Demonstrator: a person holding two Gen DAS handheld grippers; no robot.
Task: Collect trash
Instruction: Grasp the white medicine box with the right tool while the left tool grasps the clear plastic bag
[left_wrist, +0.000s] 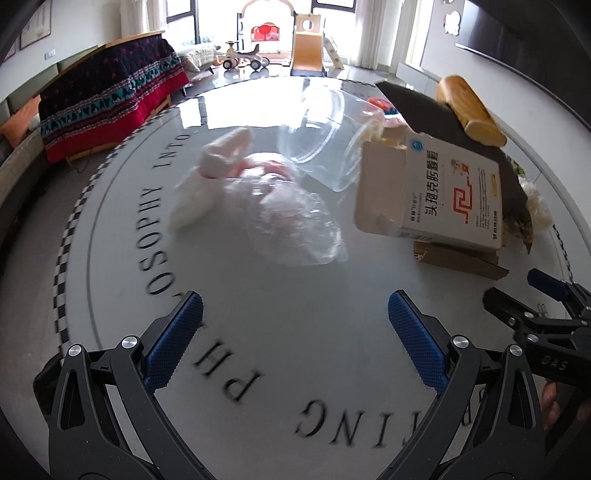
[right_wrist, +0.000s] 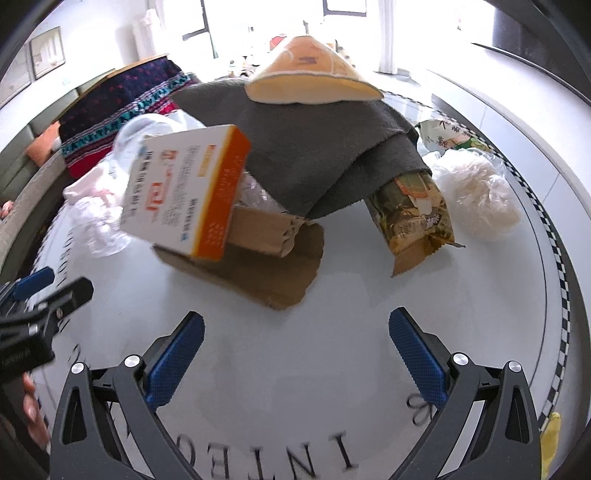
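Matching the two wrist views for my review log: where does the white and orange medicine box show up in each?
Left wrist: medicine box right of centre, propped on brown cardboard.
Right wrist: medicine box left of centre, on the same cardboard.
Shared landmark: grey cloth behind it.

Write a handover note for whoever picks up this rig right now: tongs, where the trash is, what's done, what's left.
Left tongs: open, empty, over bare table.
Right tongs: open, empty.
Trash on the table: crumpled plastic bag, clear plastic cup, medicine box lying on torn cardboard, snack wrapper partly under a grey cloth, white fluffy wad.
Done: nothing in either grip.
Left: everything. No bin in view.
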